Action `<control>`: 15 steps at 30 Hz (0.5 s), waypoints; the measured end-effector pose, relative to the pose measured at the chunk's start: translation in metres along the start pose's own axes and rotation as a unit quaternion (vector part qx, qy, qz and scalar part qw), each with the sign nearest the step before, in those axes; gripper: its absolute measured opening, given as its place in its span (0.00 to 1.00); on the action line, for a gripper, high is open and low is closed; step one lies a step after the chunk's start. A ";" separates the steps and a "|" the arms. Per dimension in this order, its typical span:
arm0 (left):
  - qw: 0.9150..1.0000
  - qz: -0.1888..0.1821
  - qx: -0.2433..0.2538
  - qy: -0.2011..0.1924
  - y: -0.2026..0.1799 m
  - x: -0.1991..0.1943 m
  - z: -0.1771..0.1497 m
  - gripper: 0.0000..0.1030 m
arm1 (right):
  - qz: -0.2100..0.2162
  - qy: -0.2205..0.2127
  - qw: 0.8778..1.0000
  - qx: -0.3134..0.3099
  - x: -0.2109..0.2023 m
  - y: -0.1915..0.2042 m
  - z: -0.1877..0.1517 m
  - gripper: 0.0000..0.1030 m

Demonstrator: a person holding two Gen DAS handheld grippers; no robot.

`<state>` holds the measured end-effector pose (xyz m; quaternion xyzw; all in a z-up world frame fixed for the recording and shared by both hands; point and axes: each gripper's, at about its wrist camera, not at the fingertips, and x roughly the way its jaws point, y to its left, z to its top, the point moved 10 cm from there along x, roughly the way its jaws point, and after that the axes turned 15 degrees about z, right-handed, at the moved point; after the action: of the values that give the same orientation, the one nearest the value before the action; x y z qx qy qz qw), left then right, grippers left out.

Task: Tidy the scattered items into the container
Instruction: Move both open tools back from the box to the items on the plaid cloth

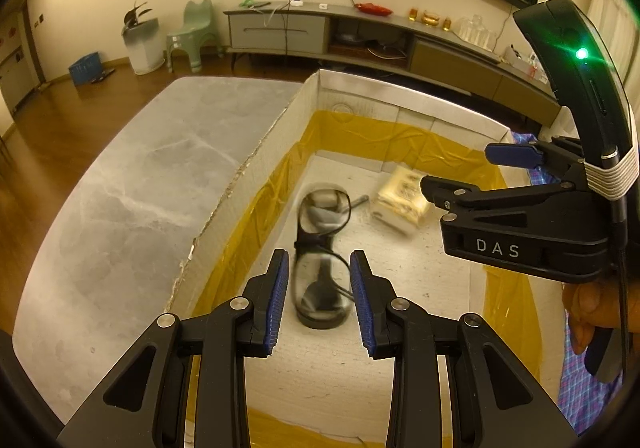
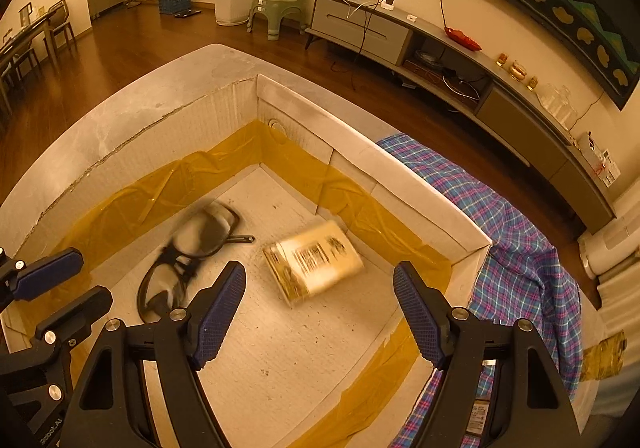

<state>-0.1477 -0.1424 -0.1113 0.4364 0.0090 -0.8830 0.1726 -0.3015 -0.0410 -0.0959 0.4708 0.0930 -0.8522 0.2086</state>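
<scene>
on the grey bench (image 1: 120,187) stands the cardboard box (image 2: 420,203); glasses (image 1: 320,248) and packet (image 2: 316,260) lie inside, seemingly just released, both hand-held grippers, left (image 1: 320,296) and right (image 2: 320,312), apart and empty.

grey marble table (image 2: 132,107) bearing cardboard box (image 2: 420,203), plaid cloth (image 2: 516,248)

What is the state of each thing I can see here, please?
left gripper: open, empty, over the box
right gripper: open wide, empty
glasses: inside the box, blurred
packet: inside the box, blurred
cardboard box: open at the top
plaid cloth: draped outside the box
</scene>
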 end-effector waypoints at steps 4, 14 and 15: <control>1.000 -0.003 0.001 -0.001 -0.001 -0.002 0.000 0.32 | 0.003 -0.005 1.000 -0.001 -0.003 0.004 0.001 0.74; 1.000 -0.009 0.007 -0.005 -0.006 -0.008 0.000 0.33 | 0.021 -0.044 0.999 0.014 -0.030 0.014 -0.004 0.74; 1.000 -0.011 0.008 -0.006 -0.006 -0.008 0.000 0.33 | 0.021 -0.049 0.998 0.018 -0.034 0.014 -0.005 0.74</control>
<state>-0.1451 -0.1339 -0.1058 0.4328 0.0057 -0.8872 0.1596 -0.2751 -0.0427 -0.0698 0.4338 0.0575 -0.8713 0.2224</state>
